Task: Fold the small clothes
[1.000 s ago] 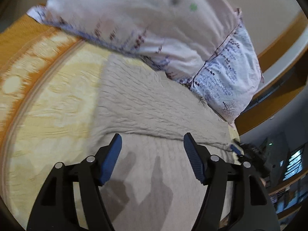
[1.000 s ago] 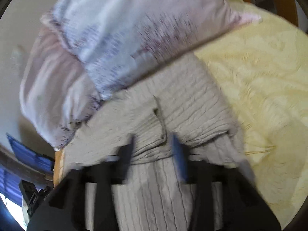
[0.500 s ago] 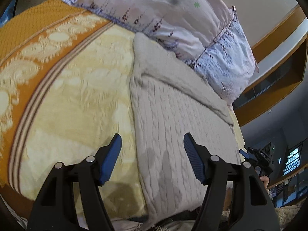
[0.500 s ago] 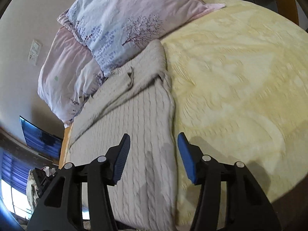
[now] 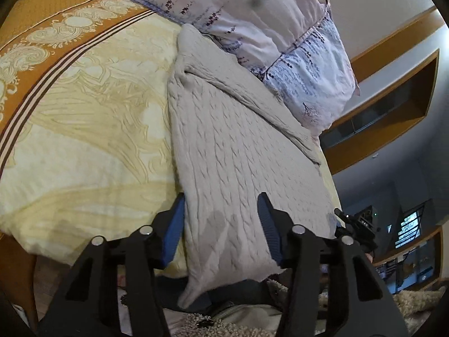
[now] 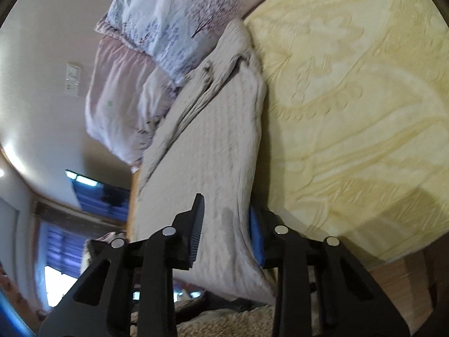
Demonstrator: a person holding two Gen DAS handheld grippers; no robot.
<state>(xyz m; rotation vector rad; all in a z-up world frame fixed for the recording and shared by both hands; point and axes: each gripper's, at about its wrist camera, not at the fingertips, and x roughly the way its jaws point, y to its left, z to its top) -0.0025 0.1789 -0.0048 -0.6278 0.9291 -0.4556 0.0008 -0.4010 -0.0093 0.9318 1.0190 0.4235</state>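
soft, limp knit garment (image 5: 241, 151) on bed (image 5: 84, 129); take it by the near hem corners. left gripper (image 5: 221, 224) and right gripper (image 6: 226, 230) fingers, just narrowing, straddle the hem, grip unconfirmed.

No legible text or labels

One beige cable-knit sweater (image 5: 238, 151) (image 6: 207, 151), spread flat on one yellow patterned bedspread (image 5: 84, 129) (image 6: 350, 106). Two pillows against the wall: one with a pale blue tree print (image 5: 308, 78) (image 6: 174, 19), one plain pink (image 6: 112, 95). Two handheld grippers, left gripper (image 5: 221, 219) and right gripper (image 6: 226, 221), each with two black fingers and two blue pads. One white wall switch plate (image 6: 72, 78). One dark wall-mounted screen (image 6: 98, 193).
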